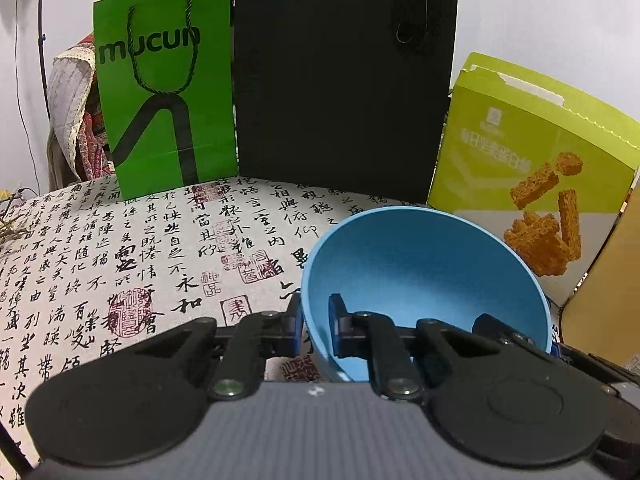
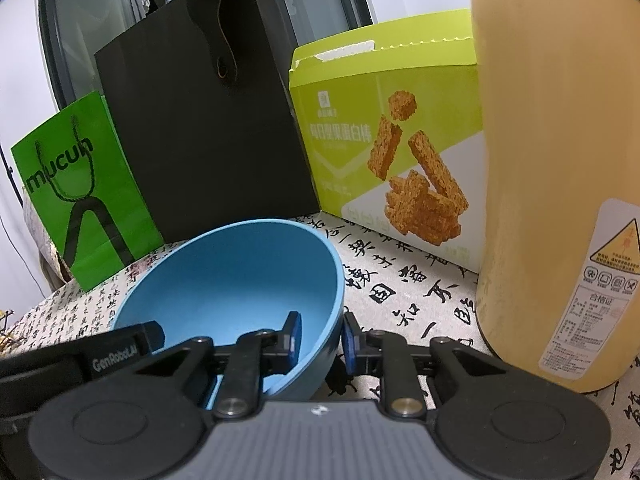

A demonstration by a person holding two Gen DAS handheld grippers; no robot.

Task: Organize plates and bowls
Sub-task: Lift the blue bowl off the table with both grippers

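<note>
A blue bowl [image 1: 420, 264] sits tilted over the calligraphy-print tablecloth [image 1: 120, 264], its opening turned toward the cameras. My left gripper [image 1: 316, 326] is shut on the bowl's left wall, one finger inside and one outside. Across the bowl, one of the right gripper's fingers [image 1: 490, 326] shows inside the opposite wall. In the right wrist view the same bowl [image 2: 232, 280] fills the lower left. My right gripper [image 2: 322, 340] is shut on its right wall, with one pad inside and one outside. One of the left gripper's fingers [image 2: 152, 334] reaches into the bowl from the left. No plates are in view.
Along the back of the table stand a green paper bag [image 1: 164, 92], a tall black bag [image 1: 344, 80] and a lime-green snack box [image 1: 532, 160]. A tall tan cylinder with a label [image 2: 560, 160] stands close on the right. A lamp stand [image 1: 40, 40] rises at far left.
</note>
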